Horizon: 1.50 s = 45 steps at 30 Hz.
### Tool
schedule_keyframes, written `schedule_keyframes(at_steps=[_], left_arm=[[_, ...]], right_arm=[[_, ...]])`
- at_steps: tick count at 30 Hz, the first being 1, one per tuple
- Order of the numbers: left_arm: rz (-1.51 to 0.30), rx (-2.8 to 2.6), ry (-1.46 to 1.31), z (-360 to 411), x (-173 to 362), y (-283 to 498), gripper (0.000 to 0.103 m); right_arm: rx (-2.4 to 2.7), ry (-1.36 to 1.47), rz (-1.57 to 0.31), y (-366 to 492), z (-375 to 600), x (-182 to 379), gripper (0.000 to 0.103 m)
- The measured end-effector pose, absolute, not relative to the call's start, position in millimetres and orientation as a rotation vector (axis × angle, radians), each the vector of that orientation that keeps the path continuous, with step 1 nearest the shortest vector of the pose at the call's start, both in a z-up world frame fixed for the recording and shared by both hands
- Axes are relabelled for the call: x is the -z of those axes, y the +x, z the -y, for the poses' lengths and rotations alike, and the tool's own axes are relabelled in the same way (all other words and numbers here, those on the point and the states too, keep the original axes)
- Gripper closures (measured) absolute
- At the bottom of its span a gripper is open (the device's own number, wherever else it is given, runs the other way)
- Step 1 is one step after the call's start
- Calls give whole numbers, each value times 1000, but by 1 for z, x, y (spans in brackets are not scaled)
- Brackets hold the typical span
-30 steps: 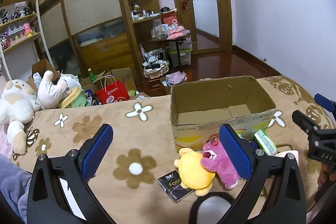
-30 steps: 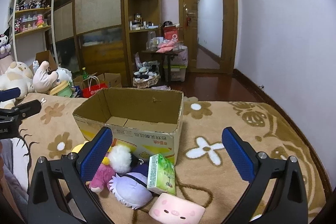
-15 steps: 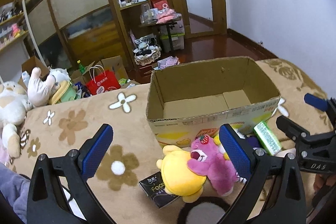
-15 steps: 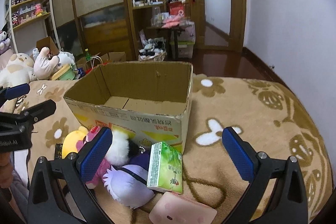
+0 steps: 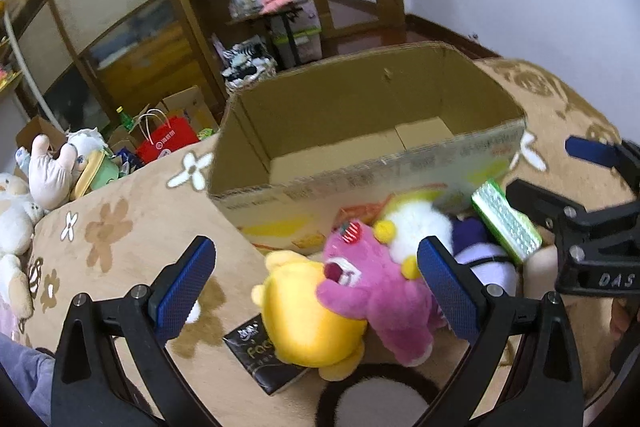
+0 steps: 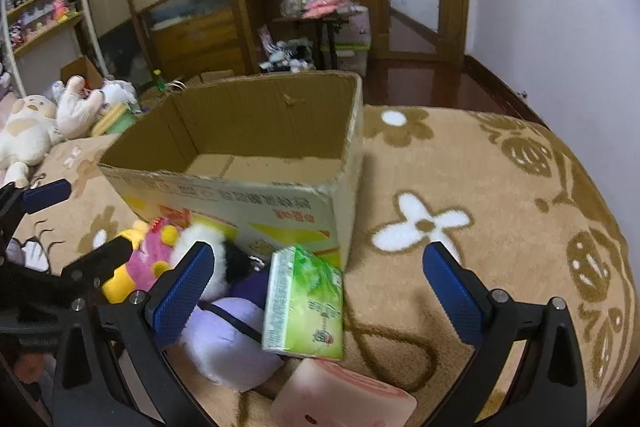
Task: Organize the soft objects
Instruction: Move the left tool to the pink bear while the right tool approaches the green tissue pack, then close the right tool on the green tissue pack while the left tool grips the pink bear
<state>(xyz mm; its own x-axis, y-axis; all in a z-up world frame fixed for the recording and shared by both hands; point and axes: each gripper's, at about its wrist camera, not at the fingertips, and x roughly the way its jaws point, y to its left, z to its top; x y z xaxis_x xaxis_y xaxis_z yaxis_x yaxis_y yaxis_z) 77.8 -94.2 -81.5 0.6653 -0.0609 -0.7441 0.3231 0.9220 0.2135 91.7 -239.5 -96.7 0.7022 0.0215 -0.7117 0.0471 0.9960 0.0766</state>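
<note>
An open, empty cardboard box [image 5: 360, 131] [image 6: 256, 147] stands on the flowered blanket. In front of it lies a pile of soft toys: a yellow plush [image 5: 308, 315], a pink plush [image 5: 376, 287] [image 6: 148, 259], a white plush [image 5: 416, 231] and a purple plush [image 6: 224, 339] [image 5: 480, 259]. A green tissue pack [image 6: 304, 299] [image 5: 504, 219] and a pink piggy block [image 6: 344, 399] lie beside them. My left gripper [image 5: 320, 287] is open, low over the yellow and pink plush. My right gripper [image 6: 320, 295] is open, over the tissue pack.
A black packet [image 5: 260, 355] lies under the yellow plush. Large white stuffed animals [image 5: 24, 203] sit at the bed's left edge. Beyond the bed are a red bag [image 5: 168, 143], boxes, shelves and a door. The brown blanket [image 6: 480, 219] spreads to the right.
Both grippers have moved forward and down toward the toy pile and box, which now look larger and closer. Both stay open.
</note>
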Motion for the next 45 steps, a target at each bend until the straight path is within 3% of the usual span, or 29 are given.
schedule_keyframes(at_steps=[14, 17, 19, 23, 24, 41, 45], left_arm=[[-970, 304, 424, 122, 125, 78, 3], [-997, 321, 406, 121, 129, 81, 6], [-1035, 339, 379, 118, 133, 84, 18], [-1056, 333, 348, 114, 135, 88, 24], [-1059, 334, 339, 114, 135, 88, 25], [-1087, 349, 289, 96, 138, 99, 26], [-1093, 337, 326, 98, 144, 100, 22]], right_arm=[[-21, 124, -932, 104, 237, 130, 0], [-42, 127, -981, 109, 234, 138, 19], [-60, 141, -1004, 110, 234, 142, 26], [-75, 157, -1020, 112, 234, 149, 49], [-75, 161, -1023, 112, 235, 149, 51], [-96, 227, -1033, 116, 248, 151, 51], [-97, 251, -1035, 116, 250, 151, 51]])
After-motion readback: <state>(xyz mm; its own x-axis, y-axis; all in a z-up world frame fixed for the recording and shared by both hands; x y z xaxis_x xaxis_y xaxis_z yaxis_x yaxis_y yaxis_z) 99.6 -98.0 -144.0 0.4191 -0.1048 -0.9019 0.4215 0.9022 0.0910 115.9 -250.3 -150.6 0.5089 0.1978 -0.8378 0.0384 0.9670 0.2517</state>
